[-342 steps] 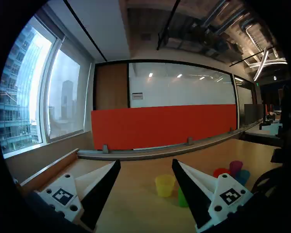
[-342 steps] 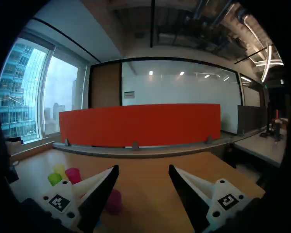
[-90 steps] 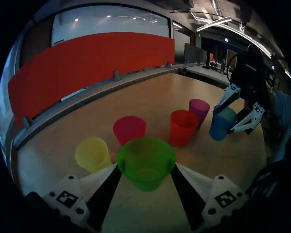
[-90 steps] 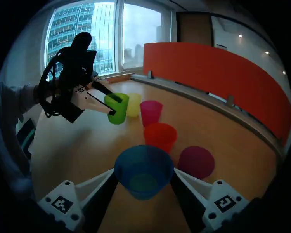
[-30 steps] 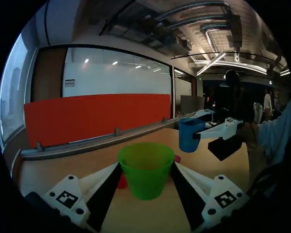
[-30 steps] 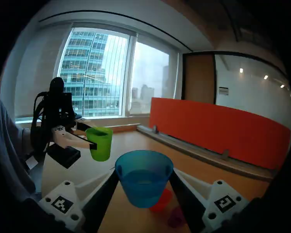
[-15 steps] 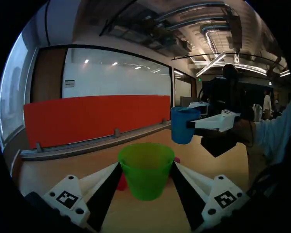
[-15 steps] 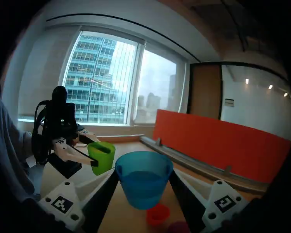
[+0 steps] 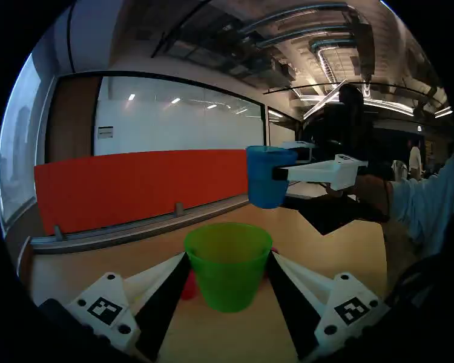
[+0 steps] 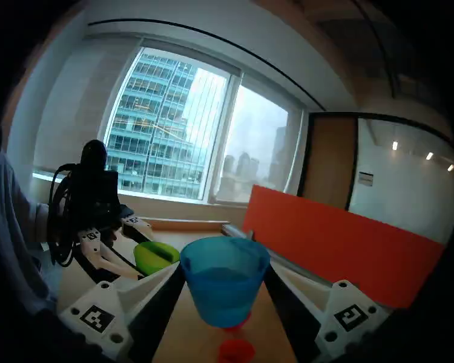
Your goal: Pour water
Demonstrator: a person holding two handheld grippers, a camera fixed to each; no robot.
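left tongs [image 9: 227, 256]: clamped on the green cup, one finger on each side of its wall.
green cup [image 9: 228, 269]: upright between the fingers, held clear above the worktop; no liquid can be made out inside.
right tongs [image 10: 224, 267]: clamped on the blue cup, both fingers pressing its sides.
blue cup [image 10: 224, 289]: upright in the right gripper view; a water line shows through the translucent wall, a little below the rim.
relative position: in the left gripper view the blue cup [image 9: 264, 176] hangs higher than the green cup and to its right, apart from it, not touching. it sits close to upright.
cross-check: in the right gripper view the green cup [image 10: 154, 257] lies lower and to the left, its open mouth visible from above, with the left tongs [image 10: 143, 257] around it.
holder: a hand [image 9: 372, 195] and light sleeve [image 9: 424, 199] behind the right tongs [image 9: 274, 162].
worktop [image 9: 330, 233]: light wood; a red cup [image 10: 236, 349] stands below the blue cup, and a pink cup [image 9: 189, 284] shows partly behind the green one.
background: orange divider panel [image 9: 136, 181] along the far edge; large window [image 10: 166, 139] with towers outside.
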